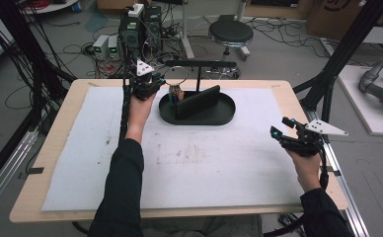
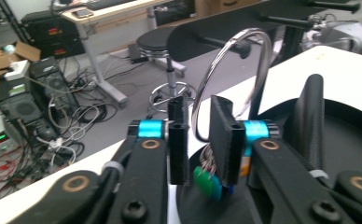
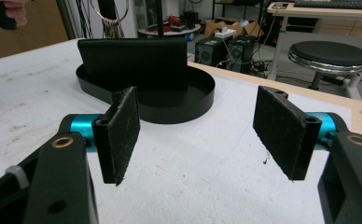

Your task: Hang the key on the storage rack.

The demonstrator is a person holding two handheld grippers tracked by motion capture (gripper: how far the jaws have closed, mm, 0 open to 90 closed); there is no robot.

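A metal key ring (image 1: 177,74) hangs from the arm of a black stand (image 1: 199,64) over a black oval tray (image 1: 199,121). Its keys and coloured tags (image 2: 207,183) dangle low above the tray. My left gripper (image 1: 164,83) reaches in from the tray's left. In the left gripper view the ring (image 2: 258,51) passes through the narrow gap of my left gripper (image 2: 198,105), and the pads do not clamp it. A black flat case (image 1: 197,101) stands on edge in the tray. My right gripper (image 1: 280,127) is open near the table's right edge with nothing in it, also seen as (image 3: 198,126).
A white mat (image 1: 189,163) covers the wooden table. Behind the table's far edge stand a round stool (image 1: 230,33), computer boxes (image 1: 140,27) and loose cables on the floor. Black frame struts (image 1: 337,59) rise at the right.
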